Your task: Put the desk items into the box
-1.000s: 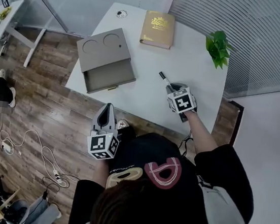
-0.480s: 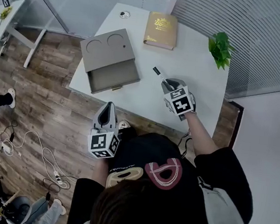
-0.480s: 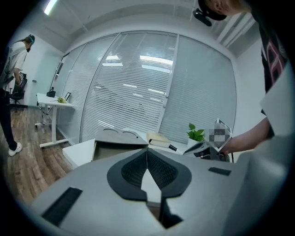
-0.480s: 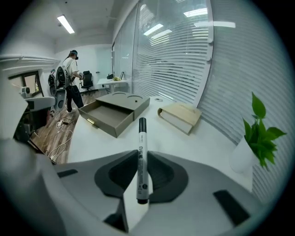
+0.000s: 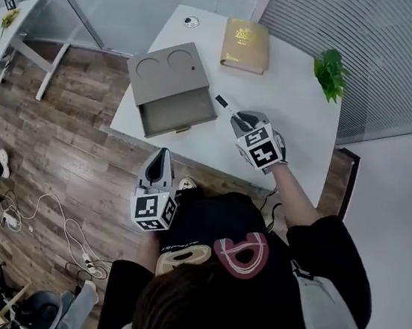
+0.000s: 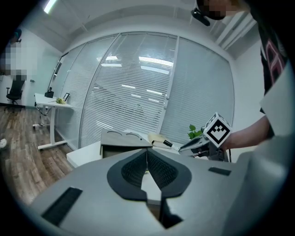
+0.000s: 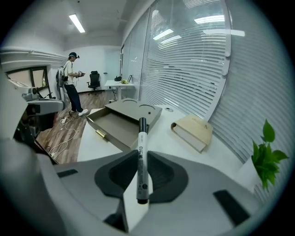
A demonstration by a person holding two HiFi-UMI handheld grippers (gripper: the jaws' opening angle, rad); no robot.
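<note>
A white marker with a black cap sticks out of my right gripper, which is shut on it above the white table. In the right gripper view the marker lies lengthwise between the pads, its cap pointing toward the grey box and its pulled-out drawer. The box stands at the table's left with the drawer facing the front edge. My left gripper hovers off the table's front edge, shut and holding nothing; its pads meet.
A gold-covered book lies at the table's back, a small green plant at the back right corner. A small round disc sits at the back left. Cables lie on the wooden floor. A person stands far off.
My right gripper has carried the marker leftward across the table, closer to the box's open drawer. The left gripper has stayed where it was.
</note>
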